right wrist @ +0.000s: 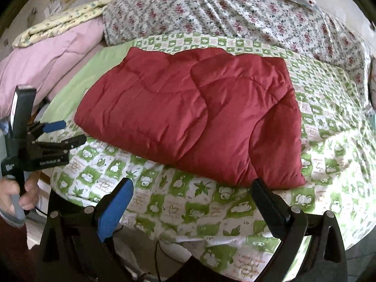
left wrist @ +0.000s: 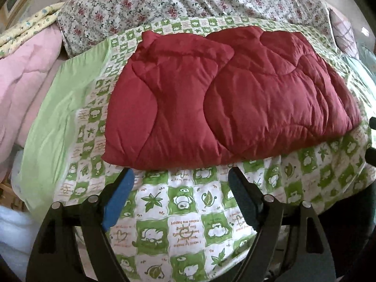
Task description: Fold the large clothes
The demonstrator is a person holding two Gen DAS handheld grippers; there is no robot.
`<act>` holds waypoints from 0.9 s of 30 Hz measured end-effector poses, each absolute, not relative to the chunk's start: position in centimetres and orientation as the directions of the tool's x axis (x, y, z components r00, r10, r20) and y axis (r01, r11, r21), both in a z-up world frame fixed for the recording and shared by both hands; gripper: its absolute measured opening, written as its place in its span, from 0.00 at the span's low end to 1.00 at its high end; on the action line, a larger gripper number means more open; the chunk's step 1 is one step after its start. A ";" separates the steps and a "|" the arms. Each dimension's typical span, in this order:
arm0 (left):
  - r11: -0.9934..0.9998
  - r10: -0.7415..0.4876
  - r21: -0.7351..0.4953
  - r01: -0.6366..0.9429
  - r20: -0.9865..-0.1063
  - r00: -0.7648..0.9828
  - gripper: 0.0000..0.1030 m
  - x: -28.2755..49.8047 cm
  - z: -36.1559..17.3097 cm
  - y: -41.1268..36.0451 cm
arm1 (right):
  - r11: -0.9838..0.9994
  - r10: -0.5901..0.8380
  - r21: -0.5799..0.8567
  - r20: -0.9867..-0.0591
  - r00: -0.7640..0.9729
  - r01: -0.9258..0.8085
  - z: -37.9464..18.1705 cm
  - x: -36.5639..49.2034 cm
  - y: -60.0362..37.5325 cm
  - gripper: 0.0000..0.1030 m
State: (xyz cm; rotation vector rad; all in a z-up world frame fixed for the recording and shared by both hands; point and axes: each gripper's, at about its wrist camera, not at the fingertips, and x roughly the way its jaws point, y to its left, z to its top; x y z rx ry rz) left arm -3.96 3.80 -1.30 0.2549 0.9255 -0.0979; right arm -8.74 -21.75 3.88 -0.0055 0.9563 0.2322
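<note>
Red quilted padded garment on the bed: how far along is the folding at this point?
Done: the red quilted padded garment lies folded into a compact block with overlapping layers on the green-and-white checked bed cover. In hand: nothing; the left gripper and right gripper are both open and empty, apart from the near edge. Left: at most another fold or tidying, though none looks clearly needed.

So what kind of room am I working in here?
Most likely a bedroom in a home. The red quilted garment lies on a bed covered by a green-and-white checked quilt, with a floral sheet behind it and folded pink bedding stacked alongside.
</note>
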 end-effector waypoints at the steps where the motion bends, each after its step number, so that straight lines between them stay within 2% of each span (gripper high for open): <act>1: 0.966 0.028 0.175 0.188 -0.799 0.600 0.80 -4.0 -1.0 3.8 | 0.975 0.194 0.095 -0.810 0.554 -0.203 4.1 -8.8 -21.7 0.98; 11: 0.959 0.078 0.236 0.158 -0.754 0.652 0.82 -3.9 1.9 3.3 | 0.976 0.167 0.051 -0.796 0.582 -0.210 6.7 -8.3 -21.5 0.98; 27: 0.950 0.107 0.268 0.159 -0.760 0.641 0.82 -0.9 0.8 2.2 | 0.977 0.151 0.041 -0.823 0.547 -0.208 4.7 -5.0 -21.4 0.98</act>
